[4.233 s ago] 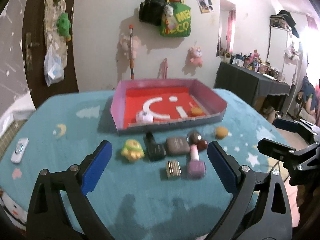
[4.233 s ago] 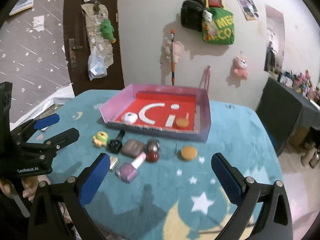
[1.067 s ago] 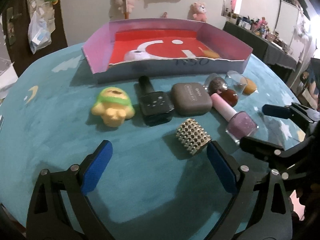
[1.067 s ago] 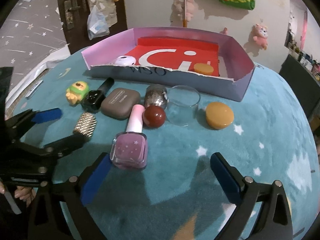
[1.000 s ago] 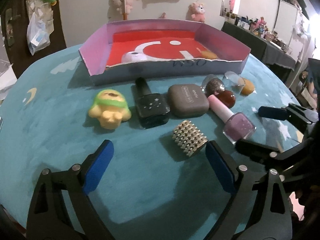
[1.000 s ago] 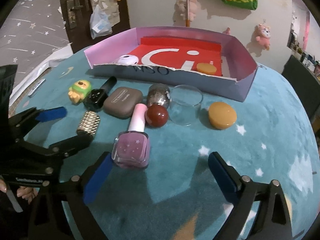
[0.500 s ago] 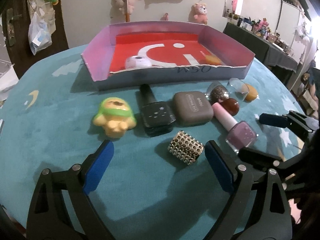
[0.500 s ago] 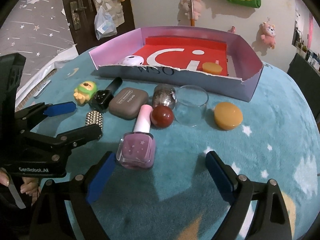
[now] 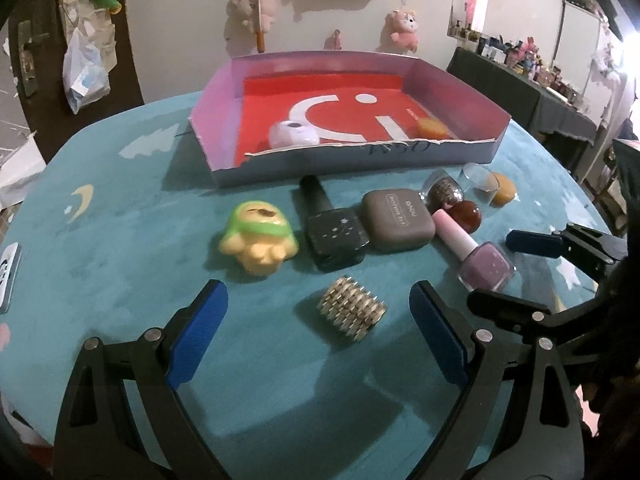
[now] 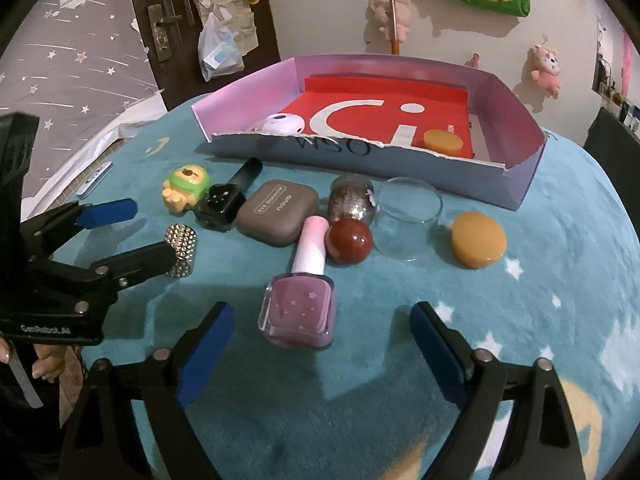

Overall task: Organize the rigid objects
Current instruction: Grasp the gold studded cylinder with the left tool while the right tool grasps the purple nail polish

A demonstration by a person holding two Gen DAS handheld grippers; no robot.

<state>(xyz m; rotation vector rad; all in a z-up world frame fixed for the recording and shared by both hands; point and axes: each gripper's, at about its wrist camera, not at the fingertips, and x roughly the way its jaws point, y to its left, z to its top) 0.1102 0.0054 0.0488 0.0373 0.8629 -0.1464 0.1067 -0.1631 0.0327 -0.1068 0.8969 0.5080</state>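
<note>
A gold studded cylinder (image 9: 352,314) lies on the teal cloth between the wide-apart fingers of my left gripper (image 9: 316,308), which is open and does not touch it. A purple nail polish bottle (image 10: 298,308) lies on its side between the fingers of my right gripper (image 10: 322,320). Those jaws are closing, and the pads still stand clear of the bottle. Behind stands a pink-walled box (image 9: 360,160) with a red floor, holding a white round case (image 9: 294,136) and an orange disc (image 10: 443,140).
In a row before the box lie a yellow-green toy (image 9: 258,236), a black polish bottle (image 9: 334,236), a brown eye shadow case (image 9: 396,218), a glitter jar (image 10: 352,200), a red ball (image 10: 348,240), a clear glass (image 10: 408,222) and an orange disc (image 10: 478,246).
The right gripper's jaws have narrowed around the purple bottle. The studded cylinder now sits closer in and more central between the left fingers.
</note>
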